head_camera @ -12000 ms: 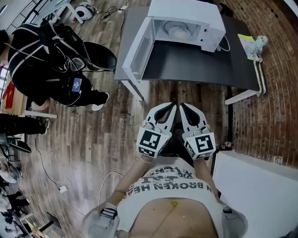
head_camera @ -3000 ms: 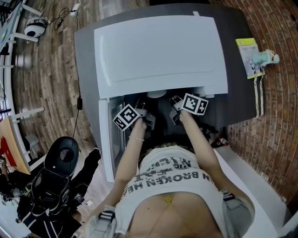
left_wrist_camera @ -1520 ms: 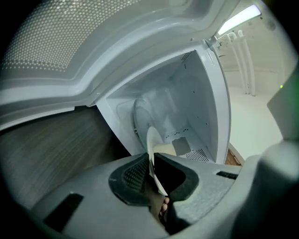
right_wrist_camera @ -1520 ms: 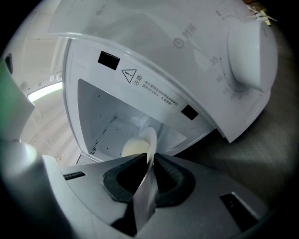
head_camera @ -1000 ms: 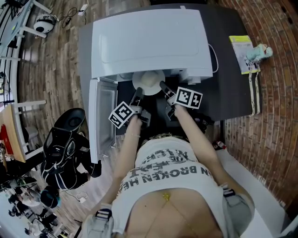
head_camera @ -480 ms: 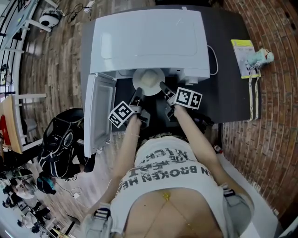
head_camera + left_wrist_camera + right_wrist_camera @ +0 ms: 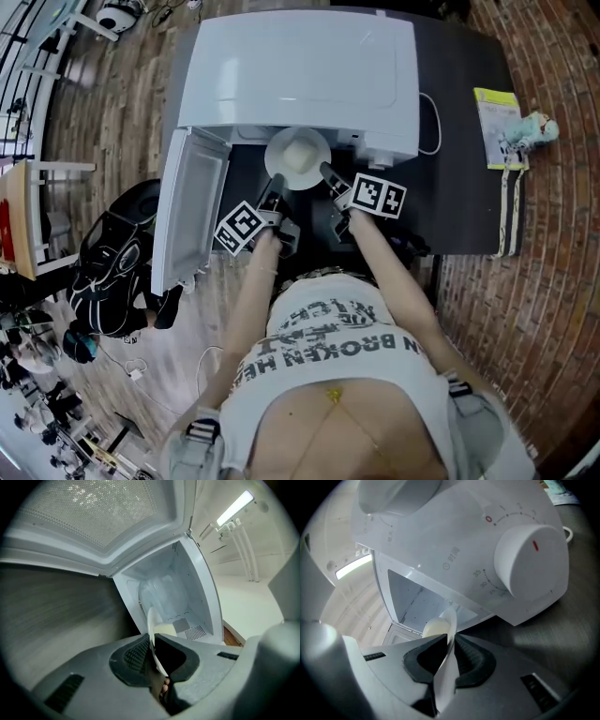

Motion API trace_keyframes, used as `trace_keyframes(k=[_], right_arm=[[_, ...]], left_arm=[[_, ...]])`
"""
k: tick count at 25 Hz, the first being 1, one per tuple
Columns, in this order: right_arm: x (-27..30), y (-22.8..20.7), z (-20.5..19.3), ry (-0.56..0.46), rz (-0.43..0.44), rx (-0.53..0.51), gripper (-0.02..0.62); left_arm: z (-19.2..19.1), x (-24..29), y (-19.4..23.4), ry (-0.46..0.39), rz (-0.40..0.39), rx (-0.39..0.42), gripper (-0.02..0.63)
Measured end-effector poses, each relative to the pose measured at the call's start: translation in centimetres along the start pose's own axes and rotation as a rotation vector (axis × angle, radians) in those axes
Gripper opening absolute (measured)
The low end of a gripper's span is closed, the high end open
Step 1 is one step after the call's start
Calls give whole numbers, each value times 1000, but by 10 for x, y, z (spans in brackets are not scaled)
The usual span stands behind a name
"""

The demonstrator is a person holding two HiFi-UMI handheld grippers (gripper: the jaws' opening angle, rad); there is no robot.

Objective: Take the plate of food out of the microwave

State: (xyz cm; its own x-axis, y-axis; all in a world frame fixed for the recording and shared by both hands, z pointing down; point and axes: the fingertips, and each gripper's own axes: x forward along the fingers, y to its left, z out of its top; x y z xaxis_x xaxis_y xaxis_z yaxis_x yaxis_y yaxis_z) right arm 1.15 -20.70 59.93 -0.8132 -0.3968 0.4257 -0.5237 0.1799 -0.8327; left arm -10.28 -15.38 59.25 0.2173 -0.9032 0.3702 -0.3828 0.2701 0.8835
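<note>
A white plate [image 7: 298, 157] with a pale mound of food [image 7: 300, 154] is held level just in front of the white microwave [image 7: 300, 70], over the dark table. My left gripper [image 7: 277, 186] is shut on the plate's left rim and my right gripper [image 7: 325, 173] is shut on its right rim. In the left gripper view the plate's rim [image 7: 155, 644] runs edge-on between the pads of the left gripper [image 7: 152, 641], with the food [image 7: 164, 630] and the open cavity [image 7: 173, 597] beyond. The right gripper [image 7: 449, 641] pinches the plate [image 7: 446, 667] the same way, beside the food [image 7: 436, 626].
The microwave door [image 7: 187, 220] hangs open to the left. Its dial [image 7: 529, 559] is close on the right. A yellow booklet [image 7: 497, 117] and a small toy [image 7: 534, 127] lie at the table's right end. A person in black [image 7: 117, 272] is on the wood floor at left.
Both grippers have drawn the plate a little further out of the microwave, so more of it shows in front of the opening. The grips on its rims are unchanged.
</note>
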Motion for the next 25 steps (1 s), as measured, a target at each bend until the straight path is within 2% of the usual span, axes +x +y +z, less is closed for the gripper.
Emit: trace_keyframes(k=[9, 25], right_arm=[[-3, 6, -3, -12, -2, -15, 46], [-1, 20, -32, -81, -60, 5, 46]], left_arm=[[1, -7, -1, -10, -21, -6, 37], [12, -28, 11, 68, -61, 25, 37]])
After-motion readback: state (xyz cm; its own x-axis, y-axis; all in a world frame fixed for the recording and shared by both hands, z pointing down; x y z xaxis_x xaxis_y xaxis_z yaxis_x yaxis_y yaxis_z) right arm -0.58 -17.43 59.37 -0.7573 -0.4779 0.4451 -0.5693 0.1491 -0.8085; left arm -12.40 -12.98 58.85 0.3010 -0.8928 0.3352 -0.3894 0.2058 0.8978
